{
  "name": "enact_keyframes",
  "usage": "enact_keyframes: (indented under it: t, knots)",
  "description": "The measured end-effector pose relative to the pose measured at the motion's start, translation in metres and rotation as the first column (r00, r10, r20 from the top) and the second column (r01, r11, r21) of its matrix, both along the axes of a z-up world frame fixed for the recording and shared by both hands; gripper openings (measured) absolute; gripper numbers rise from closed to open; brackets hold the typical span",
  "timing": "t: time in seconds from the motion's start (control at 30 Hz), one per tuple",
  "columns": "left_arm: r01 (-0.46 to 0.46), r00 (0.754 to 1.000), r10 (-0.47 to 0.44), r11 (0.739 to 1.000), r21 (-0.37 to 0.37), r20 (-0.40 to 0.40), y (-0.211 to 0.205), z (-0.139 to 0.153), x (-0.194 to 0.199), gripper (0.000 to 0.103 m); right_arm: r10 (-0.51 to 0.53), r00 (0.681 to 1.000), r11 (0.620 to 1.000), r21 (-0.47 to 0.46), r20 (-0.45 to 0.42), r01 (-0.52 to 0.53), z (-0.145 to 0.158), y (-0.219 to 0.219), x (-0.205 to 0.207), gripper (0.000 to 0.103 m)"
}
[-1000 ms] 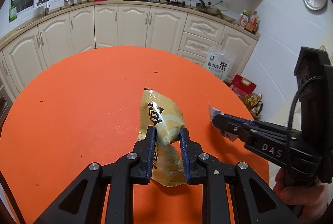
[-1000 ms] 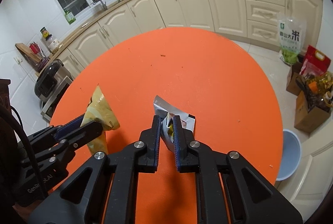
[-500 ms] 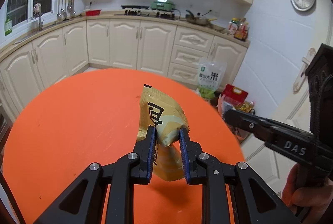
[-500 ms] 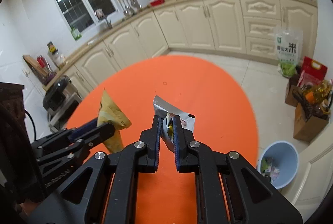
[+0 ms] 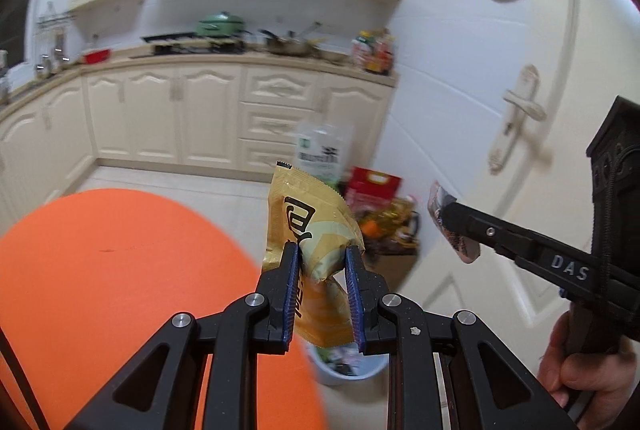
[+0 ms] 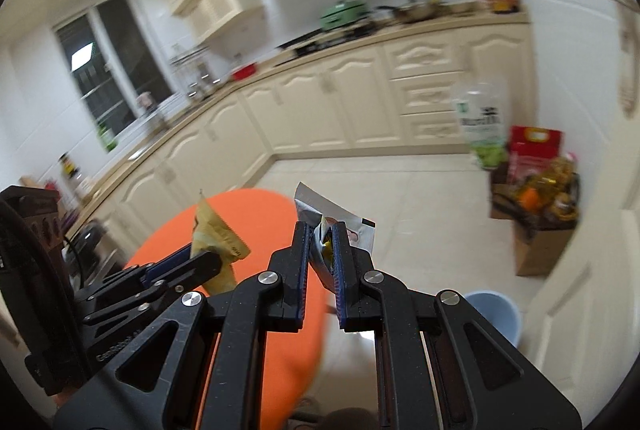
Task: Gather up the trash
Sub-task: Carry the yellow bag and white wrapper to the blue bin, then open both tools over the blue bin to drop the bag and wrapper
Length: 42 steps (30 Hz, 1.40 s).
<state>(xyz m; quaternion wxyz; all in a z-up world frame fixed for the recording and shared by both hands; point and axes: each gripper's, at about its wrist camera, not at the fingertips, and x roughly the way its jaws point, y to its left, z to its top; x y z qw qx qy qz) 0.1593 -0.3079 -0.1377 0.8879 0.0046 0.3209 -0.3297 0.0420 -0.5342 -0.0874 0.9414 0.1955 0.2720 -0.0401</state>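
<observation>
My left gripper (image 5: pixel 321 254) is shut on a yellow snack packet (image 5: pixel 310 218), held upright in the air past the edge of the orange table (image 5: pixel 120 270). Directly below it, behind the fingers, stands a light blue trash bin (image 5: pixel 348 366) with litter inside. My right gripper (image 6: pixel 322 230) is shut on a crumpled silver wrapper (image 6: pixel 332 214); in the left wrist view that silver wrapper (image 5: pixel 452 226) shows at the right gripper's tip, to the right. In the right wrist view the yellow packet (image 6: pixel 216 234) and the left gripper (image 6: pixel 192 262) are at the left, and the bin (image 6: pixel 494 314) sits low right.
Cream kitchen cabinets (image 5: pixel 200 114) run along the far wall with a stove and pans on the counter. A rice bag (image 5: pixel 320 158), a red box (image 5: pixel 372 186) and a cardboard box of goods (image 6: pixel 536 214) stand on the tiled floor. A white door (image 5: pixel 520 110) is at right.
Both grippers have swung right and lifted off the table with their wrappers still held. The table has slid to the lower left, and the bin now lies just under the grippers.
</observation>
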Motion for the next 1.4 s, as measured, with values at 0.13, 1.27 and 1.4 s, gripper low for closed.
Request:
enact_keyframes:
  t: [0.13,1.27,1.4]
  knots:
    - [0.070,0.996,-0.068,0.997,0.020,-0.065,-0.054,-0.023,0.010,0.018,-0.090,0.995,0.995,0.033,-0.045,0.091,-0.023,-0.056,-0.009,0.011]
    - [0.024,0.994,0.013,0.942,0.336,-0.108,-0.232,-0.087,0.051,0.101,-0.346,0.898,0.889,0.210,-0.270,0.406,-0.166,-0.189,-0.016,0.103]
    - [-0.046,0.998,0.059,0.961,0.274,-0.038,-0.174,-0.053,0.011,0.102,-0.349,0.913,0.906,0.172,-0.212,0.387,-0.120,-0.153,-0.027,0.103]
